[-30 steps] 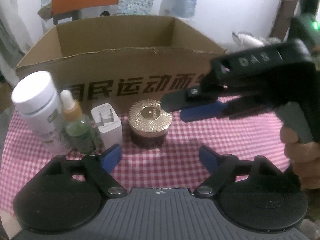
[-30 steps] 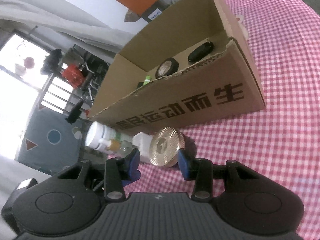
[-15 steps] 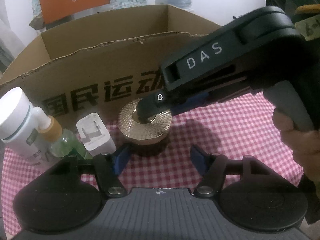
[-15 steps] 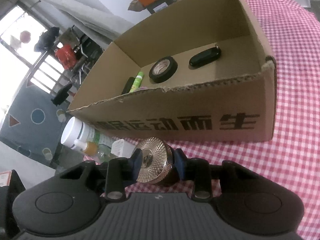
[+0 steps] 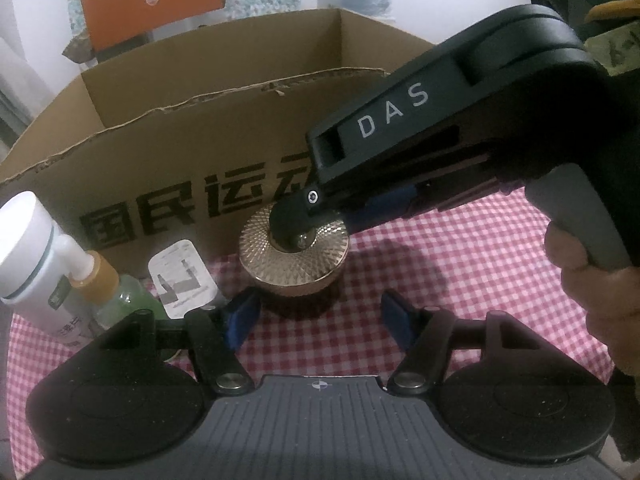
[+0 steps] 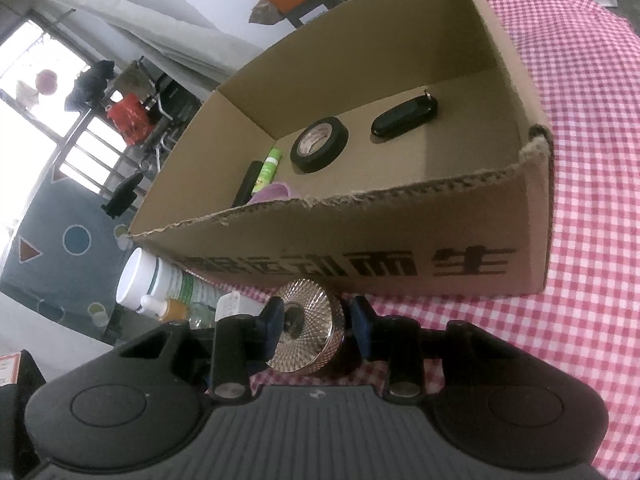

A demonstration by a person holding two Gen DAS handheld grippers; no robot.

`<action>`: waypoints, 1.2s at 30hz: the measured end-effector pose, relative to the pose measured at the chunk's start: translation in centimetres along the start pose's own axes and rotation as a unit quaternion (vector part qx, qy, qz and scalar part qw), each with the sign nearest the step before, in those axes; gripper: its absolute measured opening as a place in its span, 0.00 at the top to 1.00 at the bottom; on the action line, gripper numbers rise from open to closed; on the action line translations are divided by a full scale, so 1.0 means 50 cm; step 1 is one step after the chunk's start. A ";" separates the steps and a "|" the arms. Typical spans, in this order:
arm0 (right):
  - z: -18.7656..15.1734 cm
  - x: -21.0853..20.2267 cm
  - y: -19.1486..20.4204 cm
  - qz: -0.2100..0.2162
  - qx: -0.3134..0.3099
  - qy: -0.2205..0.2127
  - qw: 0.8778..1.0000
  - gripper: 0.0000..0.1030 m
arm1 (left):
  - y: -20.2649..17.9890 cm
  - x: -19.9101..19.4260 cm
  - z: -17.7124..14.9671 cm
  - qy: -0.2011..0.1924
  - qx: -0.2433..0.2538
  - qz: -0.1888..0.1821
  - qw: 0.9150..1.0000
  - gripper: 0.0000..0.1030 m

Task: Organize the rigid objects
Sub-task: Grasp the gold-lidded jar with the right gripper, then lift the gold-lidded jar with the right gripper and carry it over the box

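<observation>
Against the near wall of the cardboard box [image 6: 400, 236], on the checked bench [image 5: 460, 264], the gold-lidded jar [image 6: 308, 326] sat pinched by the right gripper [image 6: 316, 320] fingers, apparently for lifting inside, while the left gripper [image 5: 316, 320] fingers stood spread, empty.

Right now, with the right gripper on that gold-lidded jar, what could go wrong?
The right gripper seems to pinch the gold-lidded jar with one finger over the lid top, so it may slip or tip when lifted. The jar must clear the cardboard box's torn front wall. The open left gripper sits close to the white charger and could knock it.
</observation>
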State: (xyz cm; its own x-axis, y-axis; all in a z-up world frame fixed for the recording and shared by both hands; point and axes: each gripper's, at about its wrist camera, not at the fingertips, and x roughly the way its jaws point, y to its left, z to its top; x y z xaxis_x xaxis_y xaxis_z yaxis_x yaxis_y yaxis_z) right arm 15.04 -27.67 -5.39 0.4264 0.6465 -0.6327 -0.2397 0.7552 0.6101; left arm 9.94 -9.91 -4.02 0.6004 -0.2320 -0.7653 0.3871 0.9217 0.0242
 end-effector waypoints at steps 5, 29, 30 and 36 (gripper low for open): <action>-0.011 -0.019 -0.007 -0.003 0.007 0.003 1.000 0.61 | -0.015 -0.001 0.005 0.006 0.006 -0.014 1.000 0.35; -0.061 -0.092 -0.047 -0.015 0.022 0.006 1.000 0.61 | -0.089 -0.039 -0.023 0.018 0.048 -0.049 0.997 0.34; -0.062 -0.093 -0.047 -0.015 0.022 0.006 1.000 0.61 | -0.090 -0.038 -0.024 0.018 0.050 -0.048 0.997 0.34; -0.065 -0.101 -0.048 -0.018 0.022 0.002 1.000 0.61 | -0.109 -0.028 -0.020 0.010 0.061 -0.036 0.997 0.33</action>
State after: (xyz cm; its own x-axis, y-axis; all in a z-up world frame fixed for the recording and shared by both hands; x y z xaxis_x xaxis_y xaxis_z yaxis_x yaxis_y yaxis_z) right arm 10.65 -32.39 -5.22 0.4312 0.6199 -0.6555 -0.1865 0.7721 0.6075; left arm 6.31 -14.30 -3.73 0.5544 -0.2899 -0.7801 0.5120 0.8578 0.0451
